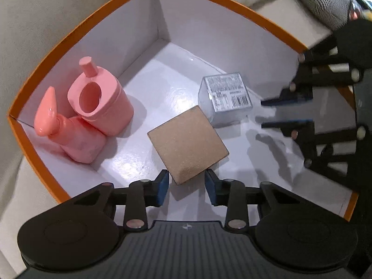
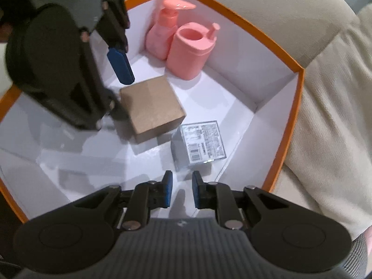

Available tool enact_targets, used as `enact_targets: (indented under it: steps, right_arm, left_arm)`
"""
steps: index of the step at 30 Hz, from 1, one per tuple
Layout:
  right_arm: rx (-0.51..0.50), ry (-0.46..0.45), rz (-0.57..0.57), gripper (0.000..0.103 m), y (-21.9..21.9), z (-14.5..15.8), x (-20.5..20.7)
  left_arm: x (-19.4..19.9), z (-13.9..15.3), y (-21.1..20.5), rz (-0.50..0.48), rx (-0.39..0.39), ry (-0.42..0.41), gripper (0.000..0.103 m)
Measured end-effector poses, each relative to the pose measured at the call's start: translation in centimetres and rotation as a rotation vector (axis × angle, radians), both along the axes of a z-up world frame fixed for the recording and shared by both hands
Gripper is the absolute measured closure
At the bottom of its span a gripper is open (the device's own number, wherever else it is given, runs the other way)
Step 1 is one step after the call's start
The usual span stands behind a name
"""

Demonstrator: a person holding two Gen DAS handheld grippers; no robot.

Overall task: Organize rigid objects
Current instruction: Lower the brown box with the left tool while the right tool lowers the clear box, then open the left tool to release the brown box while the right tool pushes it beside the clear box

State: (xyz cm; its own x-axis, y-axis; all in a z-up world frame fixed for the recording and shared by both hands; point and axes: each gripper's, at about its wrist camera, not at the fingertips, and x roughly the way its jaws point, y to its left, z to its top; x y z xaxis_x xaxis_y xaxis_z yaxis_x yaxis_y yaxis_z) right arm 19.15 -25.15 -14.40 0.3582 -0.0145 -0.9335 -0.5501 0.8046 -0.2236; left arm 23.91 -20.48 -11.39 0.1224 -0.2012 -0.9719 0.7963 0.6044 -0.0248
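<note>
An orange-rimmed box (image 1: 97,21) with a white inside holds every object. A brown cardboard cube (image 1: 187,143) rests on its floor, also in the right wrist view (image 2: 152,107). My left gripper (image 1: 187,183) is open, its pads just either side of the cube's near corner without gripping it. A clear plastic cube with a barcode label (image 1: 226,96) lies beside it, also in the right wrist view (image 2: 200,144). My right gripper (image 2: 181,191) is open and empty just short of the clear cube. A pink pump bottle (image 1: 67,130) and a pink cup holder (image 1: 102,102) stand in the far corner.
The box sits on a beige sofa cushion (image 2: 330,116). A grey patterned pillow (image 1: 323,0) lies beyond the box. The right gripper's body (image 1: 330,107) hangs over the box's right side, and the left gripper's body (image 2: 60,69) over its left side.
</note>
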Motion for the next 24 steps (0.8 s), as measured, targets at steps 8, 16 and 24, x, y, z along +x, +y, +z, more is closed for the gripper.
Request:
enact_targets:
  steps: [8,16,24]
  right_arm:
    - [-0.050,-0.060,-0.015,0.095,0.0,-0.9,1.6]
    - [-0.211,-0.169,0.075,0.096,1.3,-2.4,2.1]
    - [-0.296,-0.185,0.117,0.101,1.9,-3.6,1.5]
  left_arm:
    - [1.3,0.2,0.6,0.035,-0.077,-0.041,0.077]
    - [3.1,0.3,-0.1,0.075,-0.110,-0.067,0.080]
    - [4.1,0.4,-0.6,0.168,-0.145,-0.056,0.084]
